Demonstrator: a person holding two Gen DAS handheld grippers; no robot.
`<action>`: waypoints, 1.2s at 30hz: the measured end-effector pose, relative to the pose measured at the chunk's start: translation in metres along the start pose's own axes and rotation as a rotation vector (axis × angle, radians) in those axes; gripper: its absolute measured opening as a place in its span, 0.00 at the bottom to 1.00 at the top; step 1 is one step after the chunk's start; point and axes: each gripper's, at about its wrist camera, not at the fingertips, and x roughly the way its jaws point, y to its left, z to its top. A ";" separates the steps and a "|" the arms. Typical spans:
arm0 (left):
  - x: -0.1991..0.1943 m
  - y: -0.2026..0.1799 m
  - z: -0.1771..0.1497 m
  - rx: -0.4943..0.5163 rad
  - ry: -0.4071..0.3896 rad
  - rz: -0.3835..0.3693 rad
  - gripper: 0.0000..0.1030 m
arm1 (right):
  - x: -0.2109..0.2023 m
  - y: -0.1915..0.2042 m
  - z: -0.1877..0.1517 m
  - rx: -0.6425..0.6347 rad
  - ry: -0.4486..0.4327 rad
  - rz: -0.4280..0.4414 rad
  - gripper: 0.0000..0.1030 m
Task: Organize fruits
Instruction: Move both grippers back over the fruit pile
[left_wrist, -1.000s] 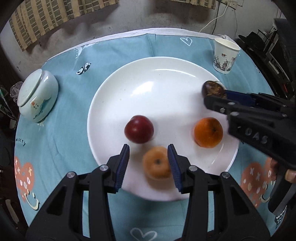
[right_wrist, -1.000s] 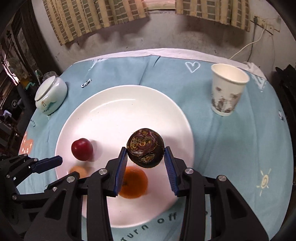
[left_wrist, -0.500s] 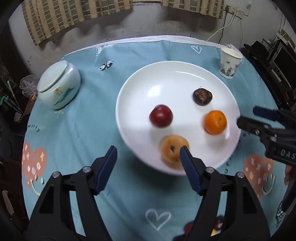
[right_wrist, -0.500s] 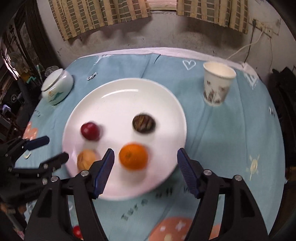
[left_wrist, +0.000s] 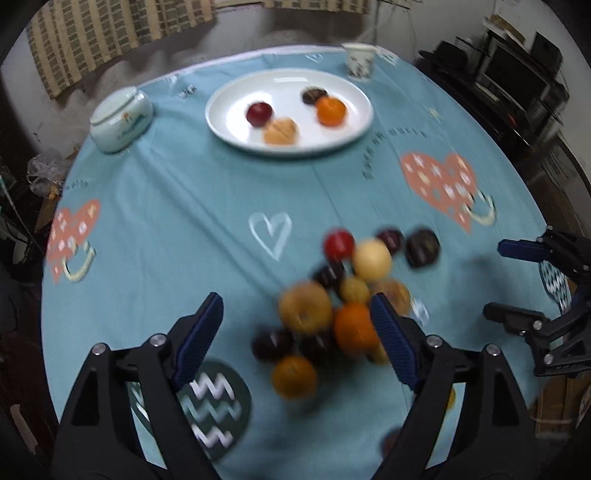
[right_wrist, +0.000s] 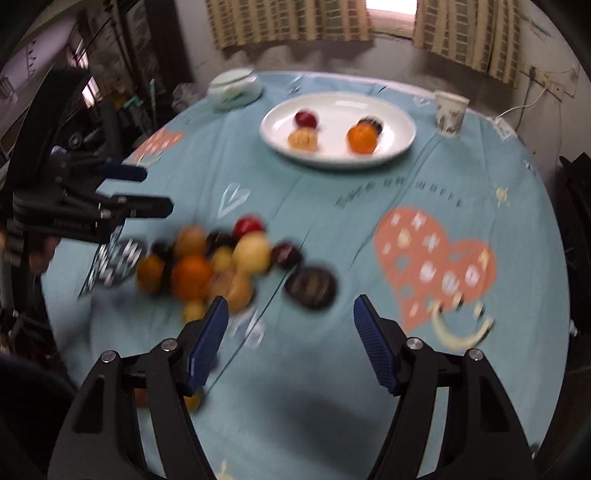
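**Grippers empty above a loose pile**

Left gripper (left_wrist: 297, 338) and right gripper (right_wrist: 290, 339), jaws just opened and empty, hover over the fruit pile (left_wrist: 343, 295) on the surface (left_wrist: 184, 206). A careless grab could roll fruit away. Four fruits sit on the plate (left_wrist: 229, 129).

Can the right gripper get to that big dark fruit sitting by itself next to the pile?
Probably yes. The right gripper is open and empty, and the dark fruit lies just ahead of its jaws, slightly apart from the pile, with nothing between.
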 end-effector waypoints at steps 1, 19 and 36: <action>-0.001 -0.005 -0.012 0.011 0.014 -0.017 0.81 | -0.001 0.006 -0.013 0.004 0.010 0.012 0.69; -0.005 -0.032 -0.109 0.024 0.107 -0.081 0.84 | 0.016 0.064 -0.082 -0.101 0.078 0.059 0.69; -0.004 -0.012 -0.106 -0.087 0.111 -0.016 0.85 | 0.043 0.065 0.025 -0.038 -0.053 0.087 0.72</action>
